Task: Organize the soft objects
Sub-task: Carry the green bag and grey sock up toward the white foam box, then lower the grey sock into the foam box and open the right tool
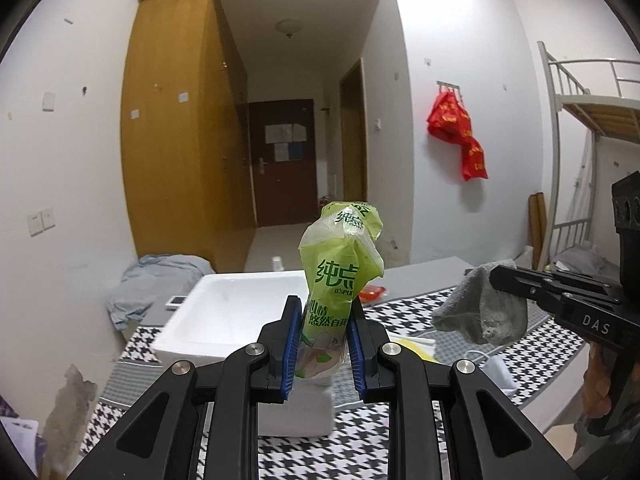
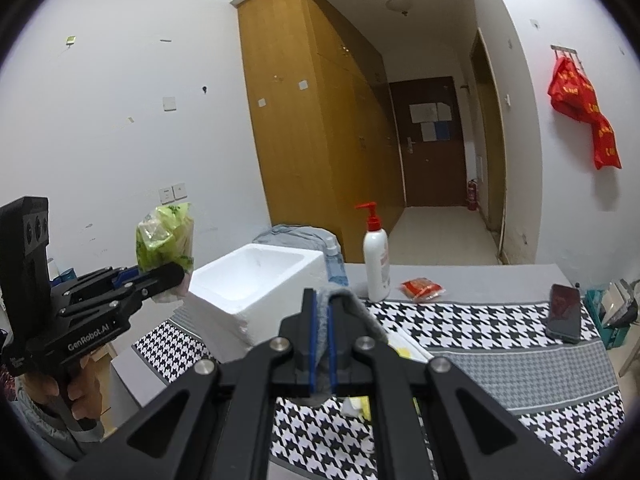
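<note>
My left gripper [image 1: 324, 320] is shut on a green tissue pack [image 1: 340, 272], which stands up between the blue pads above the table. From the right wrist view the same left gripper [image 2: 168, 276] and the green tissue pack [image 2: 166, 236] hang at the left, a hand under the handle. My right gripper [image 2: 323, 312] is shut on a grey cloth [image 2: 352, 304] that drapes over its right finger. In the left wrist view this right gripper [image 1: 500, 280] comes in from the right with the grey cloth [image 1: 480, 312] dangling. A white foam box [image 1: 232, 312] [image 2: 256, 280] sits open beyond both.
A houndstooth cloth [image 2: 480, 332] covers the table. On it stand a pump bottle [image 2: 376, 256], a red packet [image 2: 422, 288] and a dark phone [image 2: 565, 312]. Yellow and white items [image 2: 400, 350] lie under my right gripper. A white foam block [image 1: 296, 408] lies below the left gripper. A bunk bed [image 1: 580, 120] stands at the right.
</note>
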